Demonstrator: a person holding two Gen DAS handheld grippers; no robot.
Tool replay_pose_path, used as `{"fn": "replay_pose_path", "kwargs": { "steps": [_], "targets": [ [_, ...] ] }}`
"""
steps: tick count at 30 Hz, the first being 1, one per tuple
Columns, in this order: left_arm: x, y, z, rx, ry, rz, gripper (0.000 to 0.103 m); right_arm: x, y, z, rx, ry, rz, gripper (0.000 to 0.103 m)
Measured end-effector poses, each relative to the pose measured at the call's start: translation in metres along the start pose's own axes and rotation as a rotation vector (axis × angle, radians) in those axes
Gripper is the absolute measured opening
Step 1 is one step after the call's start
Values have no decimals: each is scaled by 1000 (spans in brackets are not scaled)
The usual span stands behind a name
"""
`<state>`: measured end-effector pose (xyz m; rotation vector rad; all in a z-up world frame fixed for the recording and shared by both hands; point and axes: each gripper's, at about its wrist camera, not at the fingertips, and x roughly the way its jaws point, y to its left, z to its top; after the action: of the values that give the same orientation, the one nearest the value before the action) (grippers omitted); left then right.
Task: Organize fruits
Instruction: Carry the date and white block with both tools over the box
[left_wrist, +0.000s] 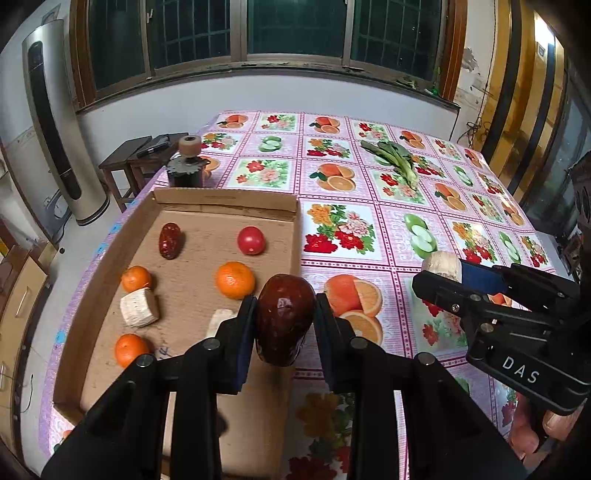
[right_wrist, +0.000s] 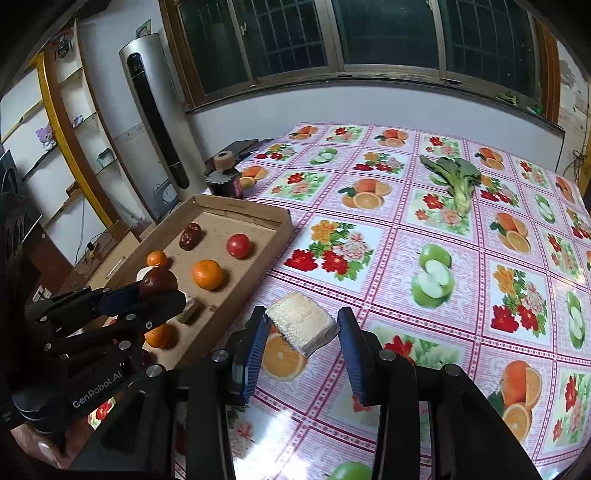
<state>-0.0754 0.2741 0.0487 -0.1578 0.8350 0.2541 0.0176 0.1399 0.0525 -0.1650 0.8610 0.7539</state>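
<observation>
Left gripper (left_wrist: 284, 317): red date (left_wrist: 282, 317) clamped between pads, held above cardboard tray (left_wrist: 110, 258) edge. Right gripper (right_wrist: 303, 332): pale sugarcane chunk (right_wrist: 303, 325) gripped, tray at 10 o'clock.

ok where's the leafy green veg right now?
The leafy green vegetable lies alone on the tablecloth at the far right side of the table, well away from the cardboard tray, stem end pointing toward the cameras in both wrist views.
</observation>
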Motion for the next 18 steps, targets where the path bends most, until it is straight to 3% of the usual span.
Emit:
{"fn": "replay_pose_path", "kwargs": {
  "steps": [18],
  "targets": [
    [-4, 29, -2, -40, -6, 24, 28, 12, 31, 12, -51, 5, 37, 39]
  ]
}}
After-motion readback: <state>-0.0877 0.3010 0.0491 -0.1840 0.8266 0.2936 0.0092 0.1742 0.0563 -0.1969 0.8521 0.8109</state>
